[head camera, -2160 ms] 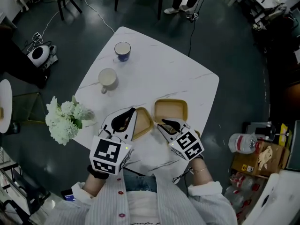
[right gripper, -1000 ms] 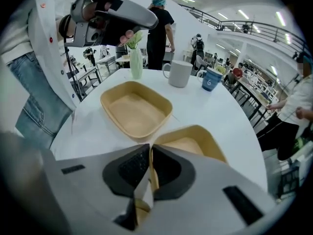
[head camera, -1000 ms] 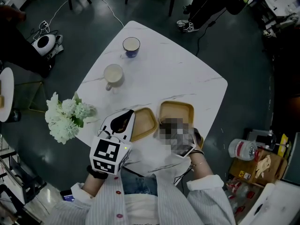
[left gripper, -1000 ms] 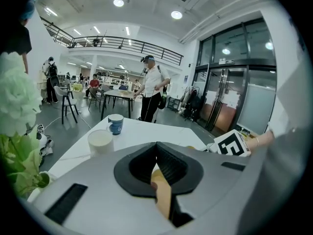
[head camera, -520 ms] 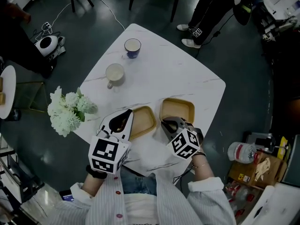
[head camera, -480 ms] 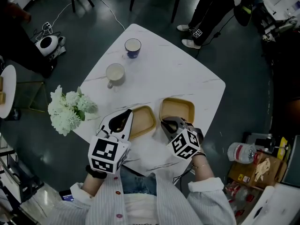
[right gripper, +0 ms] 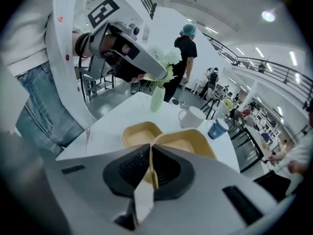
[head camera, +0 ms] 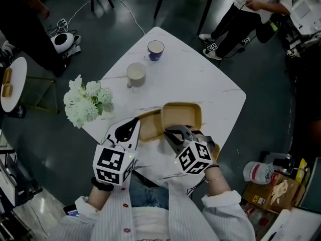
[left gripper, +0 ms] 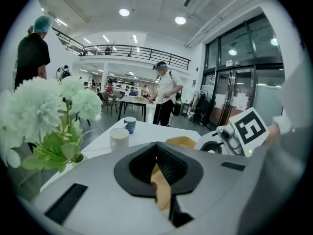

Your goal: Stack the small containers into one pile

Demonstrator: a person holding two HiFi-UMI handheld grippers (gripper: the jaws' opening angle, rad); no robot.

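Two shallow yellow containers lie near the table's front edge. My right gripper [head camera: 169, 133] is shut on the near rim of the right container [head camera: 181, 115] and holds it raised, its left side overlapping the left container [head camera: 148, 127]. My left gripper [head camera: 134, 123] is shut on the left container's near rim. In the right gripper view the held container [right gripper: 188, 143] sits above and beside the other container [right gripper: 138, 133]. In the left gripper view a yellow rim [left gripper: 161, 187] shows between the shut jaws.
On the white marble table [head camera: 210, 79] stand a white mug [head camera: 136, 74] and a blue mug [head camera: 155, 47] at the far left corner. A vase of white flowers [head camera: 88, 100] stands at the left edge. A person sits beyond the table at top right.
My right gripper has lifted its container and carried it left, so it now overlaps the left container. The left gripper has stayed on its container's rim.
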